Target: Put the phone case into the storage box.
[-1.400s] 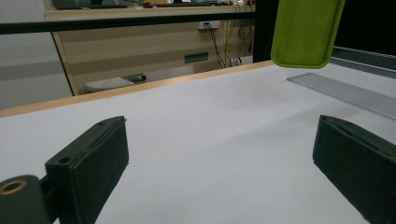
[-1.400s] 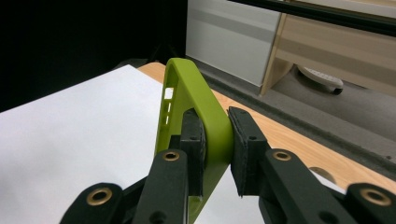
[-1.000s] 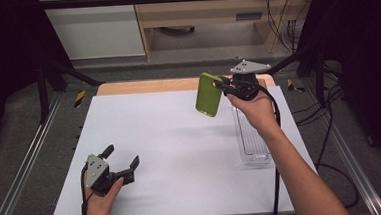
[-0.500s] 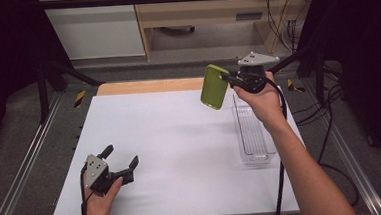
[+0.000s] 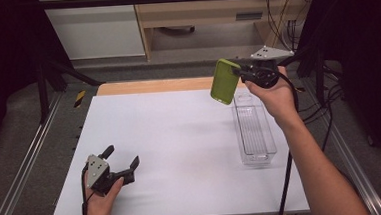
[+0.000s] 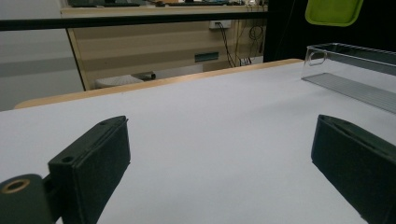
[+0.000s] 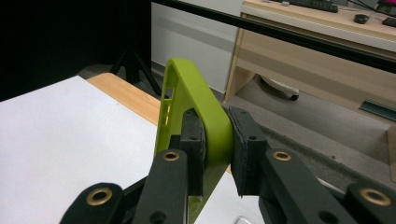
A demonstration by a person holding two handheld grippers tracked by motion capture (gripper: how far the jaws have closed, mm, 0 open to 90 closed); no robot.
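Note:
A lime-green phone case (image 5: 224, 81) hangs in the air above the far end of a clear plastic tray (image 5: 253, 128) on the white table's right side. My right gripper (image 5: 240, 73) is shut on the case's edge, and in the right gripper view the case (image 7: 196, 112) stands pinched between the two black pads (image 7: 245, 140). Near the table's front left my left gripper (image 5: 121, 159) rests low and open with nothing between its jaws. In the left gripper view the tray (image 6: 355, 74) lies ahead at the right with the green case (image 6: 334, 11) above it.
The white table board (image 5: 180, 138) has a wooden strip (image 5: 152, 86) along its far edge. Metal rails (image 5: 22, 168) run along both sides. A wooden desk and cables stand beyond the table.
The right gripper has carried the green case to the right and a little farther away, over the tray's far end. The left gripper has stayed put.

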